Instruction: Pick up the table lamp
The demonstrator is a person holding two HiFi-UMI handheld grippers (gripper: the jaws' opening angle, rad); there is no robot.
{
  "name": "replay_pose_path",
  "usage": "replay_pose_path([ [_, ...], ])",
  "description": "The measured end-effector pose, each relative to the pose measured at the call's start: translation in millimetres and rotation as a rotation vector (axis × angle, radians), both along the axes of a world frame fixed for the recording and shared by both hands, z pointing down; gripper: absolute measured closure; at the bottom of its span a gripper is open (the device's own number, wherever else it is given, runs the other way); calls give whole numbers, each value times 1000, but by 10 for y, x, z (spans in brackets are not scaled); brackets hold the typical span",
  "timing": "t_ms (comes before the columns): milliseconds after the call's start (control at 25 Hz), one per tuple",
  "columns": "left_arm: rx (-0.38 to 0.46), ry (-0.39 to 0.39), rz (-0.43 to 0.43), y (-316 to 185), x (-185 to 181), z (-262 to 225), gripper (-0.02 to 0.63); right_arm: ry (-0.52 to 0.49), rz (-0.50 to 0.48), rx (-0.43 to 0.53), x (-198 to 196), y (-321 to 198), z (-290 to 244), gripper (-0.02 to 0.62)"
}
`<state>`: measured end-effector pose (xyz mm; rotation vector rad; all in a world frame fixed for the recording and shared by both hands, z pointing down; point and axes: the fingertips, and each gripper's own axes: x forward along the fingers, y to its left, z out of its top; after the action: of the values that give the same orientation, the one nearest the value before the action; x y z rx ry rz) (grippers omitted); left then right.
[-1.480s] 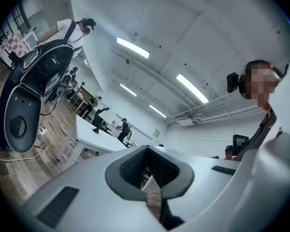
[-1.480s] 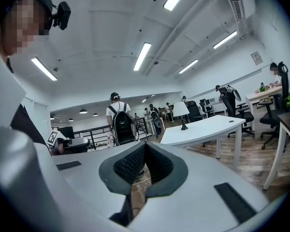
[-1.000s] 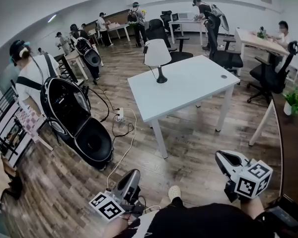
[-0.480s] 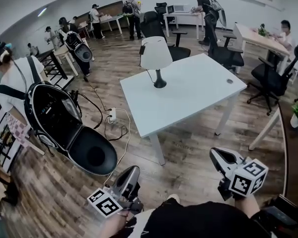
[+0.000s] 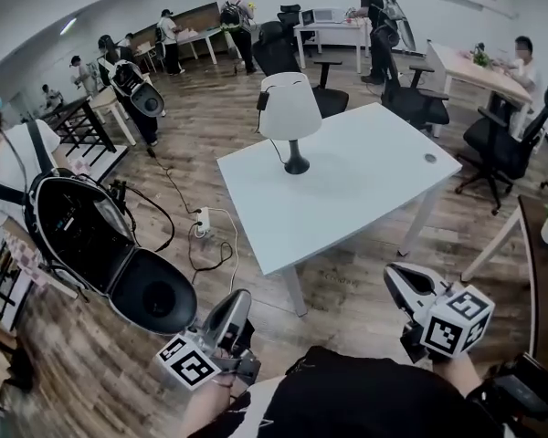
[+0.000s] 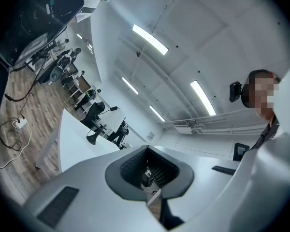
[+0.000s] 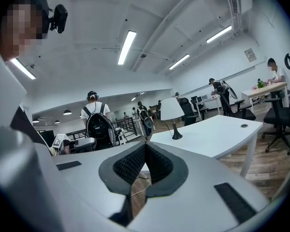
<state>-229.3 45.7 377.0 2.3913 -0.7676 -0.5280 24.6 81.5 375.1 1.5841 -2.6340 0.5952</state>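
Lamp (image 5: 290, 117) upright, stem vertical, on table (image 5: 370, 190)

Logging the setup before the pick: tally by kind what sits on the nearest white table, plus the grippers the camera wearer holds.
Table lamp: 1
Small dark round spot: 1
Grippers: 2, the left gripper and the right gripper, both shut and empty
Total: 4
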Motion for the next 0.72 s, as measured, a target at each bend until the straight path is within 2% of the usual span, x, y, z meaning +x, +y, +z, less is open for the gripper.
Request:
replay_pose_path([
  [240,6,6,-15,-53,-60,-3,592,-3,-2,-16,-10,-174,45,583],
  [440,-23,9,-81,-27,-281,116,592,31,-96,-11,-273,-304,75,583],
  [600,-17,-19,-105,-52,-346,97,593,54,-76,-30,-238,-391,152,583],
  [720,-14,-32,-80,-50,-328,79,594,24,-49,-48,-238,-490,173,583],
])
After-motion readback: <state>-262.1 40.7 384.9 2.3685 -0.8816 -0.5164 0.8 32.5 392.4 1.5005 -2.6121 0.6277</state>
